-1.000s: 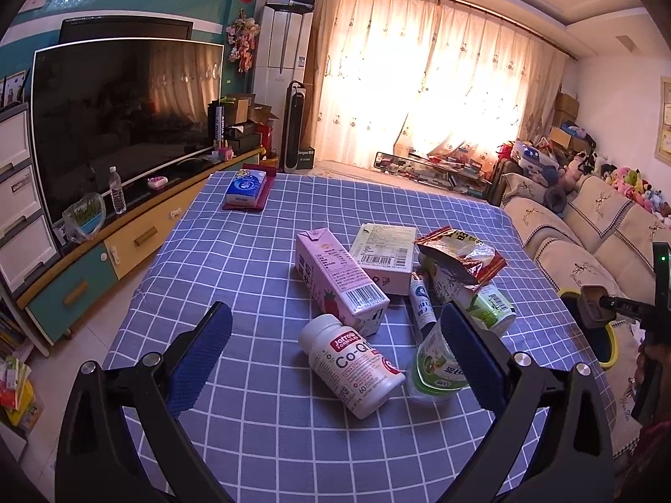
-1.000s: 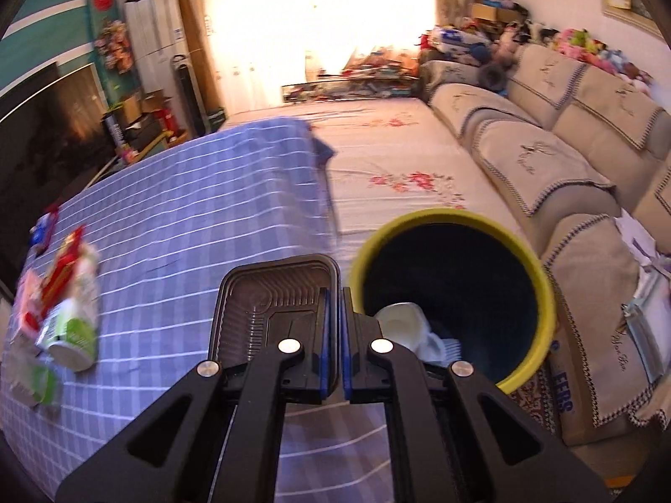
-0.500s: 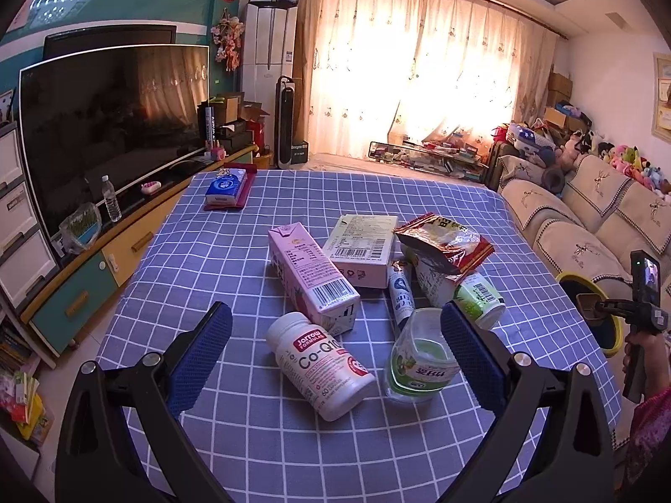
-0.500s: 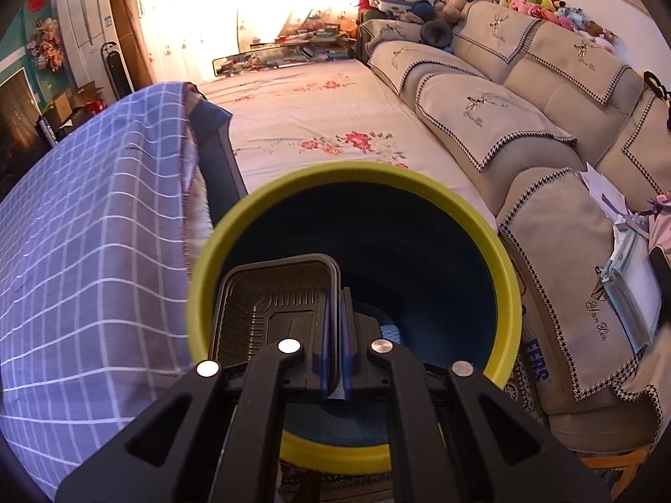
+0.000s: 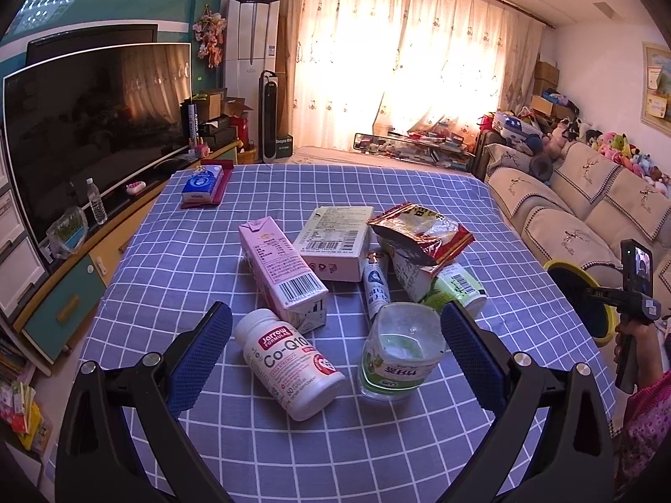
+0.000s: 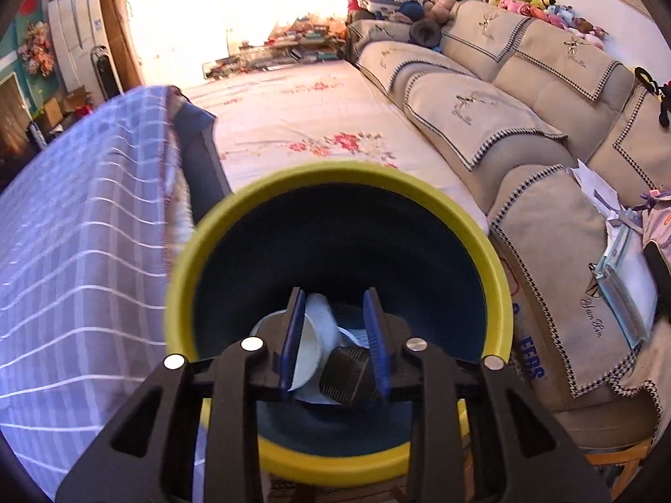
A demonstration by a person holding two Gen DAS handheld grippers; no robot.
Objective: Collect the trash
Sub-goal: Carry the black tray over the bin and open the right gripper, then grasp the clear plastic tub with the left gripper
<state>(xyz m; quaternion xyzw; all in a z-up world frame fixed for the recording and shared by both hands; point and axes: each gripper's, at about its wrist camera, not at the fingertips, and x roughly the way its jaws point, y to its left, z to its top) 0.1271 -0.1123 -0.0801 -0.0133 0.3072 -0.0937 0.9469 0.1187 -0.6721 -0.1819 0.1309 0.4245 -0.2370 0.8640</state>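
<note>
My left gripper [image 5: 334,314] stands open low over the blue checked tablecloth [image 5: 188,260]. A lying white supplement bottle [image 5: 289,366] and a clear cup with a green label [image 5: 398,352] sit between its fingers, untouched. Behind them lie a pink carton [image 5: 281,268], a pale box [image 5: 335,239], a red snack bag [image 5: 419,230], a green cup [image 5: 457,289] and a small tube [image 5: 375,285]. My right gripper [image 6: 333,297] hangs over the yellow-rimmed bin [image 6: 335,172], its jaws opening with nothing pressed between them. A black tray [image 6: 346,373] lies below in the bin beside white cups [image 6: 310,348].
The bin [image 5: 557,266] stands off the table's right edge, in front of the beige sofa [image 6: 524,96]. A blue tissue pack [image 5: 203,182] lies at the table's far left. A TV [image 5: 92,125] on a low cabinet runs along the left. A person's hand [image 5: 629,335] is at the right.
The right gripper carried the black tray from the table's edge to over the bin, then its jaws parted and the tray dropped in. The left gripper edged closer to the items.
</note>
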